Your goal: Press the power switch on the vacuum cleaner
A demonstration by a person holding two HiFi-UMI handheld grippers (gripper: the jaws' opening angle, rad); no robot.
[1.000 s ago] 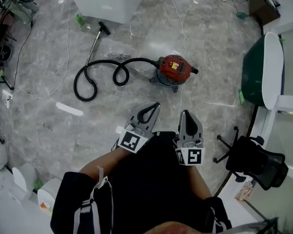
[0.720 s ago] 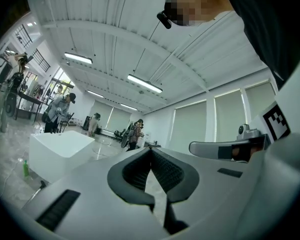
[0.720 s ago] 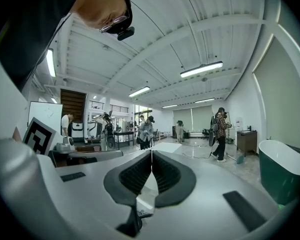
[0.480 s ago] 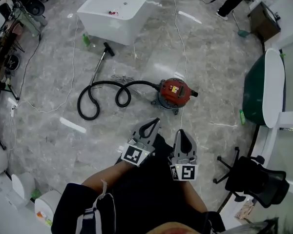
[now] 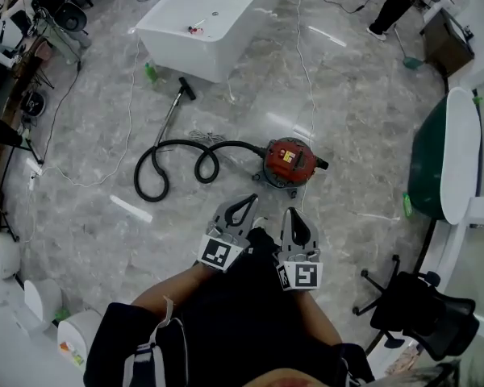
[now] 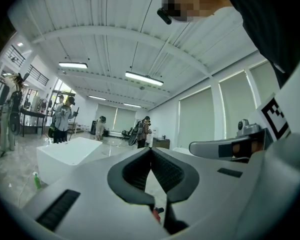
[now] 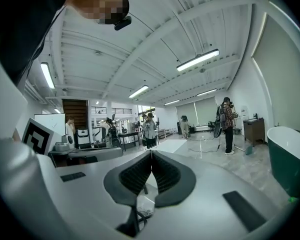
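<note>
While closed, left tongs (image 5: 250, 200) and right tongs (image 5: 292, 214) hover.

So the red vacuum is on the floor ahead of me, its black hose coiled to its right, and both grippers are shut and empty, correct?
No. In the head view the black hose coils to the left of the red vacuum, not the right. The rest stands: it is on the floor ahead, and the left gripper and right gripper are shut and empty.
</note>
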